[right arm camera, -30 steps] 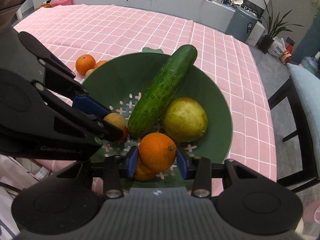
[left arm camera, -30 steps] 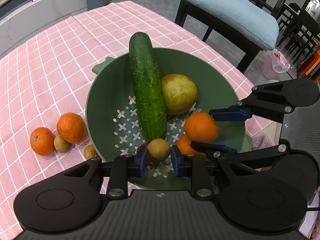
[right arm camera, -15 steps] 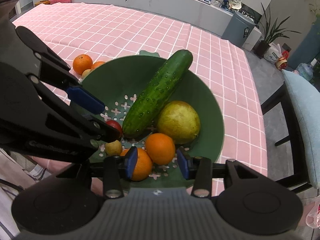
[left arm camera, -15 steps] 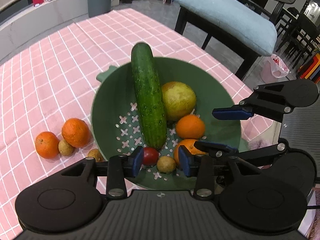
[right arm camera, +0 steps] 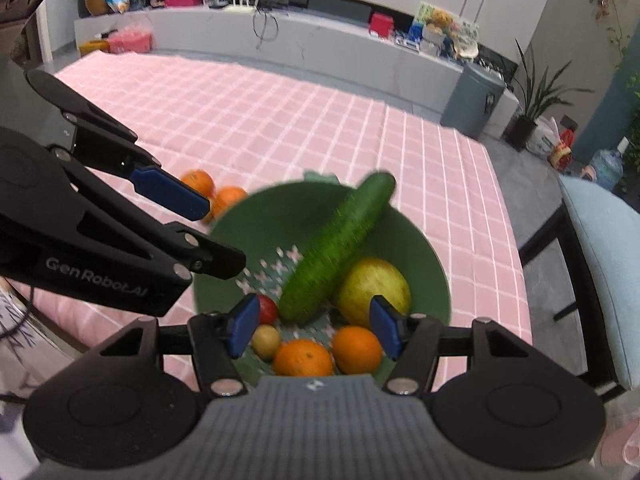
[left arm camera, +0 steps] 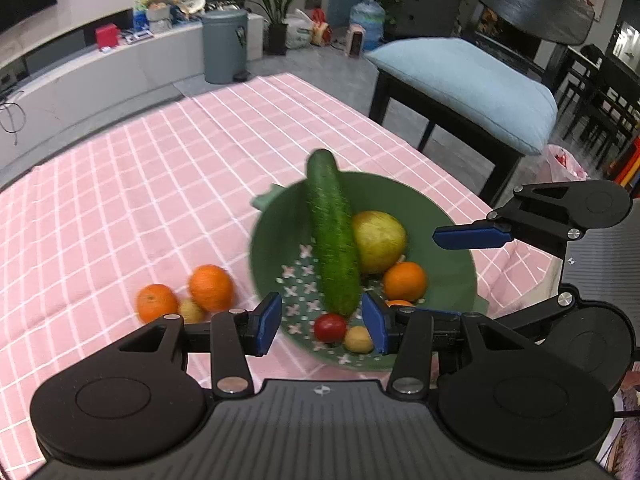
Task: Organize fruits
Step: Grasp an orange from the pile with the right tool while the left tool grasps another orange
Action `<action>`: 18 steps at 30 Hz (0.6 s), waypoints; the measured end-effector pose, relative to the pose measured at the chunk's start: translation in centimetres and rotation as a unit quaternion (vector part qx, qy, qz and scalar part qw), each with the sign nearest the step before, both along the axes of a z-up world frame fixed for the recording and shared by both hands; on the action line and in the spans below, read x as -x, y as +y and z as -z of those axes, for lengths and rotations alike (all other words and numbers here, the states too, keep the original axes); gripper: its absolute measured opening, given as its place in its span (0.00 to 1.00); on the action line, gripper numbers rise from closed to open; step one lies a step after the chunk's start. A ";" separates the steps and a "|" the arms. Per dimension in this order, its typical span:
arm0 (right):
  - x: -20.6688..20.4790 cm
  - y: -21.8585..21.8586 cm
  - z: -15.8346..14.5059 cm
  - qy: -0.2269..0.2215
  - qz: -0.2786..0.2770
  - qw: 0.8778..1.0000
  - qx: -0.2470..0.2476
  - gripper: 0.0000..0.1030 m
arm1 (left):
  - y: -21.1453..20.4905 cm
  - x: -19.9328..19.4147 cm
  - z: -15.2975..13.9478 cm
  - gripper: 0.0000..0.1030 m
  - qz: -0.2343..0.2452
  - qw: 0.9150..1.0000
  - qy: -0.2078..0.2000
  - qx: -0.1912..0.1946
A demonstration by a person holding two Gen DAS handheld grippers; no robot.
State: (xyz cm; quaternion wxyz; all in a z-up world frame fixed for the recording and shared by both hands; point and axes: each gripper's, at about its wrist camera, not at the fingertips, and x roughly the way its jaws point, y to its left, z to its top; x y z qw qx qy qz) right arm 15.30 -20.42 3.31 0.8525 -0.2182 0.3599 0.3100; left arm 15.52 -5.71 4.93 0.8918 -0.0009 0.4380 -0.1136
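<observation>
Both tongs have pulled back and up from the bowl since a second ago, when my left pair pinched the small brown fruit and my right pair held an orange; both fruits now lie loose in the bowl [left arm camera: 460,280]. My left tongs [left arm camera: 322,322] stand open and empty over the bowl's near rim, and my right tongs [right arm camera: 314,326] are open and empty too, wider than before. In the left view the green bowl sits on the pink checked counter [left arm camera: 160,184]. A cucumber [left arm camera: 334,240] lies lengthwise in it, its far tip sticking over the far rim. Right of the cucumber, touching it, is a yellow-green pear [left arm camera: 378,240]. Near of the pear sits an orange [left arm camera: 404,280], and a second orange [right arm camera: 303,358] lies beside it, mostly hidden behind my right finger in the left view but plain in the right one. At the cucumber's near end are a red tomato [left arm camera: 330,327] and, just right of it, the small brown fruit [left arm camera: 358,340]. Left of the bowl, on the counter, two more oranges [left arm camera: 211,287] [left arm camera: 157,303] lie close together with another small brown fruit [left arm camera: 192,310] between them at the near side. Right of the counter stands a chair with a blue cushion [left arm camera: 472,84]. Motion blurs the bowl in both views.
</observation>
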 end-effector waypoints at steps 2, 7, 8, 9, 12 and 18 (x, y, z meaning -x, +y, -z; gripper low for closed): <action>0.3 0.5 -0.3 -0.007 -0.007 1.000 -0.008 0.56 | 0.8 0.5 -0.4 0.53 -0.010 1.000 -0.007 -0.003; 1.2 2.3 -0.9 -0.020 -0.029 0.999 -0.022 0.56 | 3.1 1.3 -0.9 0.53 -0.039 0.999 -0.023 -0.017; 1.3 2.7 -0.9 -0.021 -0.033 0.999 -0.023 0.56 | 3.7 1.5 -0.8 0.53 -0.046 0.998 -0.026 -0.018; 1.3 3.0 -0.9 -0.022 -0.036 0.999 -0.023 0.56 | 4.3 1.6 -0.8 0.53 -0.052 0.998 -0.028 -0.017; 1.3 4.1 -1.1 -0.022 -0.046 0.998 -0.022 0.56 | 6.1 1.9 -0.5 0.53 -0.072 0.997 -0.029 -0.007; 0.9 6.3 -1.0 -0.025 -0.073 0.997 -0.012 0.56 | 9.0 2.2 0.6 0.53 -0.097 0.995 -0.032 0.009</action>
